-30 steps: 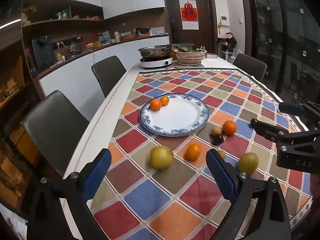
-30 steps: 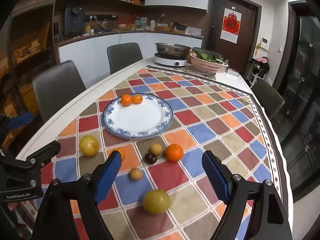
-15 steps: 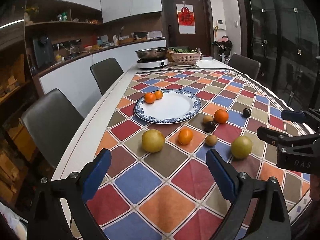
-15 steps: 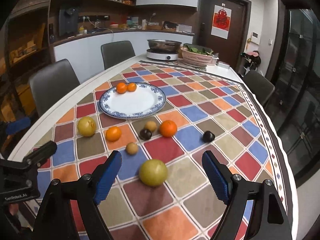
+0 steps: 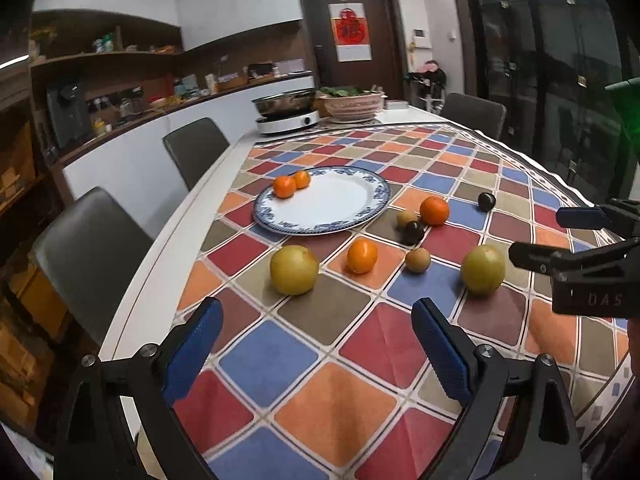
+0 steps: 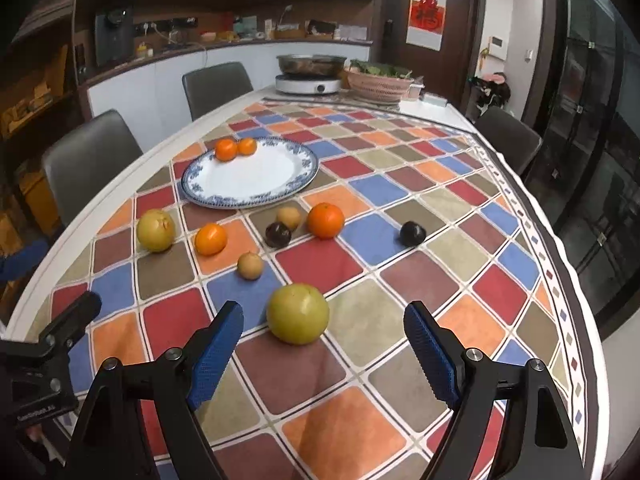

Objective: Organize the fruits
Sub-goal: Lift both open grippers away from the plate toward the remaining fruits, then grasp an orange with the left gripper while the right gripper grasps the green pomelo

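A blue-rimmed white plate [image 5: 360, 208] [image 6: 248, 176] holds two small oranges [image 5: 285, 187]. In front of it, loose on the checked cloth, lie two yellow-green pears [image 5: 294, 269] [image 6: 298, 314], two oranges [image 5: 362, 256] [image 5: 434, 211], two small brown fruits [image 5: 417, 259] and two dark round fruits [image 5: 413, 232] [image 5: 487, 201]. My left gripper [image 5: 316, 312] hovers short of the left pear, its jaws closing slightly with nothing between them. My right gripper [image 6: 324, 312] is open, and the nearer pear lies untouched just ahead of its fingertips.
An induction cooker with a steel pot [image 5: 286, 114] and a basket of greens [image 5: 352, 102] stand at the table's far end. Grey chairs [image 5: 92, 248] line the left edge, and another [image 6: 506, 136] is at the far right. A counter runs behind.
Both grippers have sunk toward the tabletop, so the fruits now sit higher and closer in each view. A dark fruit on the right came into sight. No fruit has moved.
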Available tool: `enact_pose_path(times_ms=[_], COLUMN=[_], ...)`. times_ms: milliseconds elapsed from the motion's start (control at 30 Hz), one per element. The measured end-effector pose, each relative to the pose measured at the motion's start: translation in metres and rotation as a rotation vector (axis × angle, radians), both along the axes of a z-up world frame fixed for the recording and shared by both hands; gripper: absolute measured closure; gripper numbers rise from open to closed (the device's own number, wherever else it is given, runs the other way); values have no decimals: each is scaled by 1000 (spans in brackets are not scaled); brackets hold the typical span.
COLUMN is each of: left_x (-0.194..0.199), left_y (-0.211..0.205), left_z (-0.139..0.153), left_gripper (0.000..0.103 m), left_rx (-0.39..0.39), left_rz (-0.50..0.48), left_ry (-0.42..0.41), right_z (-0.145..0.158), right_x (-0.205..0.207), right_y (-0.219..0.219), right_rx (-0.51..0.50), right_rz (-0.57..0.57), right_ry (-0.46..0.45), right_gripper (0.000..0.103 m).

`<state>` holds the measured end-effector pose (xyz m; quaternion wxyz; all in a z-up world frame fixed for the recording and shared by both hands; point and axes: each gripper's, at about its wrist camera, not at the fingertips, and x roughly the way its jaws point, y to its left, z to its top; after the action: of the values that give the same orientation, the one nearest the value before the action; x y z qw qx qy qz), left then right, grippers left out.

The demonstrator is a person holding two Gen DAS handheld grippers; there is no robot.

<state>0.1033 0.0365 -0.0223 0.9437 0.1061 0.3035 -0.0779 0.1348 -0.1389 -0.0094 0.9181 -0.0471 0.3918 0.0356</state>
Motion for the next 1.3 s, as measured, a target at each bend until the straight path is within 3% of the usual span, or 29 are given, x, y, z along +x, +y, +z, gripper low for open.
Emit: enact_pose_path(times_ms=[300, 400, 567, 667, 933, 1133, 1300], left_x=[37, 59, 95, 112, 147, 161, 165], left_y=[-19, -28, -35, -44, -70, -76, -76], left_z=[-1, -4, -15, -19, -41, -57, -60], left_gripper=[25, 31, 40, 42, 52, 60, 68], left_rx=[49, 82, 103, 137, 284, 308, 273], left_rz=[-186, -228, -242, -259, -313, -306, -295], left_ry=[25, 74, 192, 240, 365, 439, 461], right_z=[-17, -23, -32, -38, -49, -58, -64], right_x=[15, 25, 41, 47, 60, 67, 69], right_y=[6, 4, 0, 6, -1, -1, -1], right_rx=[-3, 21, 84, 51, 104, 126, 154], right_rz=[19, 11, -29, -30, -76, -70, -57], right_ry=[96, 127, 192, 220, 296, 343, 359], right_gripper=[20, 21, 25, 26, 30, 35, 44])
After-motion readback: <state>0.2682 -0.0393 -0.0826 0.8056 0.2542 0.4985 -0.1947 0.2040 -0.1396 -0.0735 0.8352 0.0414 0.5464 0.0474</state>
